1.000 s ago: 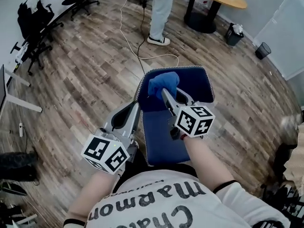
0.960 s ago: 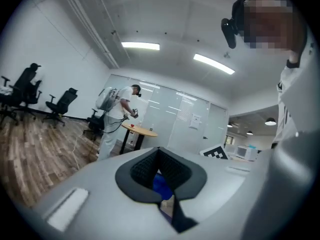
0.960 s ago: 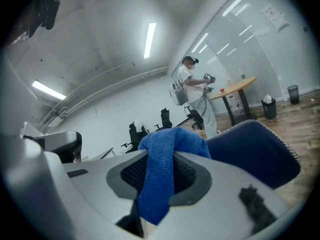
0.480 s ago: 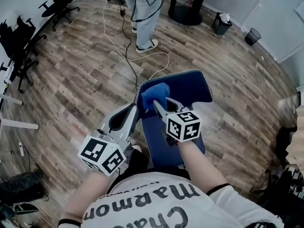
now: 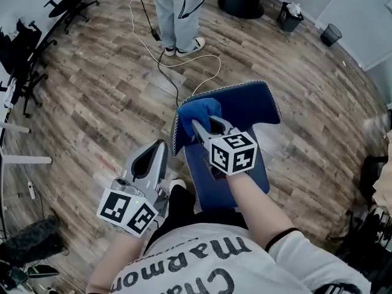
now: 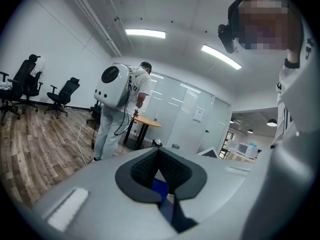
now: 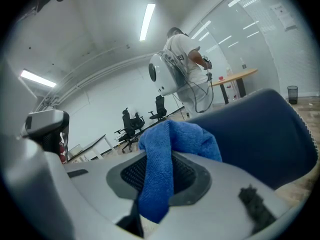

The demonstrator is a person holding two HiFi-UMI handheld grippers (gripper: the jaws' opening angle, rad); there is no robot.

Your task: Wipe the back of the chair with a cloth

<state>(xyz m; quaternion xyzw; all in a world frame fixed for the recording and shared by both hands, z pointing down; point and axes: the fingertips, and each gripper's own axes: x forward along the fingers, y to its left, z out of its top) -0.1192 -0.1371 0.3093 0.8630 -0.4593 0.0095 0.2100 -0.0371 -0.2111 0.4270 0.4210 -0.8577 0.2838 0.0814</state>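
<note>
The cloth (image 5: pixel 201 110) in the right gripper (image 5: pixel 197 125) was fluffy terry; the chair back (image 5: pixel 248 101) beyond it, matt woven fabric. That gripper and the left gripper (image 5: pixel 156 147) had smooth matt grey plastic shells. The floor (image 5: pixel 104 97) beneath was wood-grain planking.

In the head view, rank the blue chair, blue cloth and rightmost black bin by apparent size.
1. blue chair
2. blue cloth
3. rightmost black bin; it stands farther away, so cloth versus bin is unsure.

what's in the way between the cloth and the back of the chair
Nothing visible. The right gripper holds the blue cloth, which lies right at the left corner of the chair back in the head view. The left gripper hangs off to the chair's left, clear of the path.
</note>
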